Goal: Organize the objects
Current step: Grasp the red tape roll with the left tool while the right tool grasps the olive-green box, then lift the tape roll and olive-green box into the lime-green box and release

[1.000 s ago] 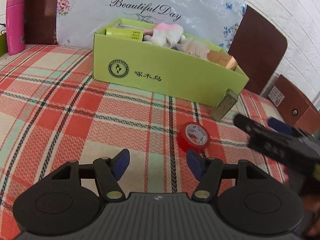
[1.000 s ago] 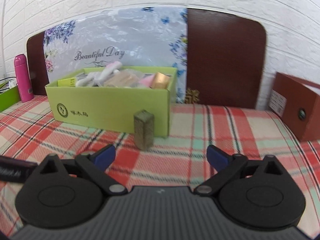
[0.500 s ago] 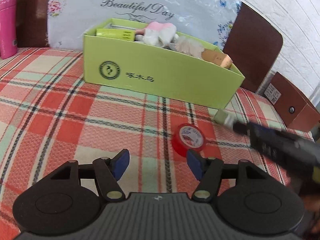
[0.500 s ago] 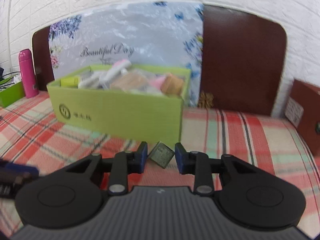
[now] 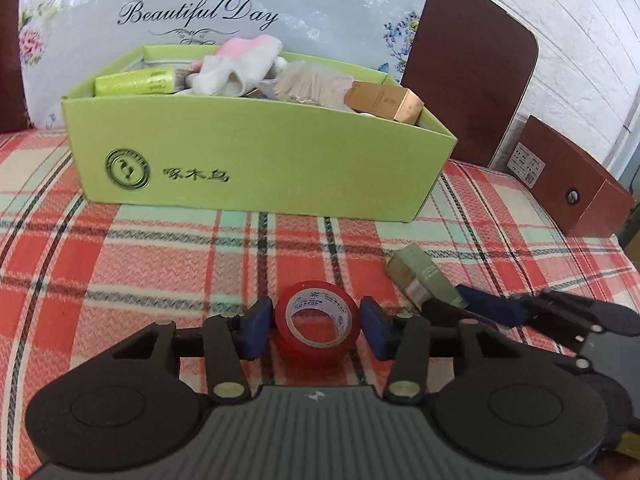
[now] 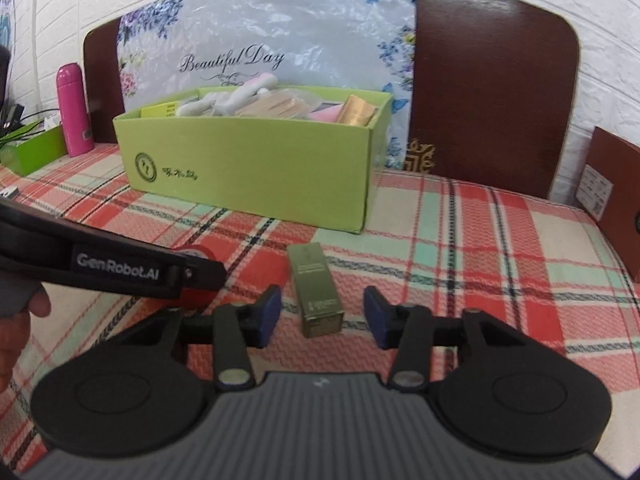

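Observation:
A red tape roll [image 5: 316,322] stands on the plaid cloth between the blue pads of my left gripper [image 5: 316,330], which is open around it with small gaps on both sides. A small olive-gold box [image 6: 318,294] lies flat on the cloth between the pads of my right gripper [image 6: 322,316], which is open and apart from it. The box also shows in the left wrist view [image 5: 424,276], next to the right gripper's fingers [image 5: 492,308]. A green cardboard box [image 5: 256,168] full of items stands behind.
A pink bottle [image 6: 74,110] and a green tray [image 6: 34,152] stand at the far left. A brown wooden box [image 5: 568,184] sits at the right edge. A dark headboard [image 6: 492,92] and a floral pillow [image 6: 264,44] lie behind the green box.
My left gripper moved forward until the tape roll sat between its pads. The olive-gold box went from upright to lying flat; my right gripper narrowed around it, then opened wider.

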Demonstrator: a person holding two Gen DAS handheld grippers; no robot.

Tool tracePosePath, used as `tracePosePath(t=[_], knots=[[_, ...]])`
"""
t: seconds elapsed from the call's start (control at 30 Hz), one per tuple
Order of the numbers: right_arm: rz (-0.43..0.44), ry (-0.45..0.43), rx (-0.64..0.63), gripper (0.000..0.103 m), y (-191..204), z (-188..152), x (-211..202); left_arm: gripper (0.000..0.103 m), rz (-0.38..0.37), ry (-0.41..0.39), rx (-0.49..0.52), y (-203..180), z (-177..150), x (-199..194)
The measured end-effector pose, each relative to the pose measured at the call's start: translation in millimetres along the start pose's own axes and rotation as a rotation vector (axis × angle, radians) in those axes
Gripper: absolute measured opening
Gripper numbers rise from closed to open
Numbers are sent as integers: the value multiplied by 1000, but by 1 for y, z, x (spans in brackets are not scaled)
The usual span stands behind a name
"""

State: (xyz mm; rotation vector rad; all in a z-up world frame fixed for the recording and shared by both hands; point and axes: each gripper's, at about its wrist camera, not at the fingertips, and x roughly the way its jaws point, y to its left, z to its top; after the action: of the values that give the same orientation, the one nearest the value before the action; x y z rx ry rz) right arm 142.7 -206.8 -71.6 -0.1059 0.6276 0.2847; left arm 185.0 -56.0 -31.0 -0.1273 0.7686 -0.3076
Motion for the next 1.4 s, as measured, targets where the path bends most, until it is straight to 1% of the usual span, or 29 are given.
tracePosePath(t=[0.03, 0.1, 0.17, 0.23, 0.3, 0.33, 0.37, 0.43, 0.53, 0.63, 0.7, 0.73, 0.77, 0.8, 0.93, 1.03, 1.1, 1.27, 1.4], knots=[[8, 17, 2, 22, 2, -1, 1, 51, 0, 3, 3, 2, -2, -5], [16, 30, 18, 22, 6, -5, -5, 51, -2, 17, 16, 6, -9, -16], [58, 47, 38, 22, 9, -10, -17, 51, -1, 27, 20, 13, -20, -28], [118, 53, 56, 22, 13, -18, -31, 52, 18, 20, 8, 20, -29, -38], [135, 58, 44, 23, 23, -26, -38, 60, 52, 3, 4, 23, -35, -42], [132, 59, 31, 25, 28, -29, -40, 66, 72, -3, 26, 21, -37, -41], [127, 64, 20, 28, 31, -31, -39, 67, 82, -6, 53, 19, -38, -40], [114, 68, 6, 29, 37, -31, -36, 67, 90, -3, 71, 18, -39, -38], [107, 58, 8, 29, 37, -28, -35, 61, 77, -4, 71, 18, -37, -36], [89, 61, 14, 29, 36, -26, -29, 61, 87, -11, 63, 18, -34, -32], [85, 61, 22, 29, 35, -26, -25, 61, 92, -13, 75, 16, -35, -31], [85, 57, 22, 29, 36, -26, -24, 55, 87, -15, 84, 16, -35, -31], [86, 58, 20, 27, 36, -26, -24, 49, 74, -15, 87, 15, -36, -32], [92, 58, 19, 23, 36, -27, -24, 49, 73, -14, 84, 16, -36, -33], [117, 61, 22, 22, 35, -27, -27, 49, 60, -18, 67, 16, -32, -41], [131, 38, 27, 22, 34, -20, -34, 49, 38, -54, 61, 13, -20, -52], [131, 2, 25, 22, 31, -10, -40, 49, 12, -89, 51, 11, -6, -61], [110, -129, 11, 22, 19, 29, -53, 49, -35, -202, 18, 4, 39, -80], [72, -236, -6, 22, 6, 68, -53, 49, -48, -293, 7, -3, 77, -89]])
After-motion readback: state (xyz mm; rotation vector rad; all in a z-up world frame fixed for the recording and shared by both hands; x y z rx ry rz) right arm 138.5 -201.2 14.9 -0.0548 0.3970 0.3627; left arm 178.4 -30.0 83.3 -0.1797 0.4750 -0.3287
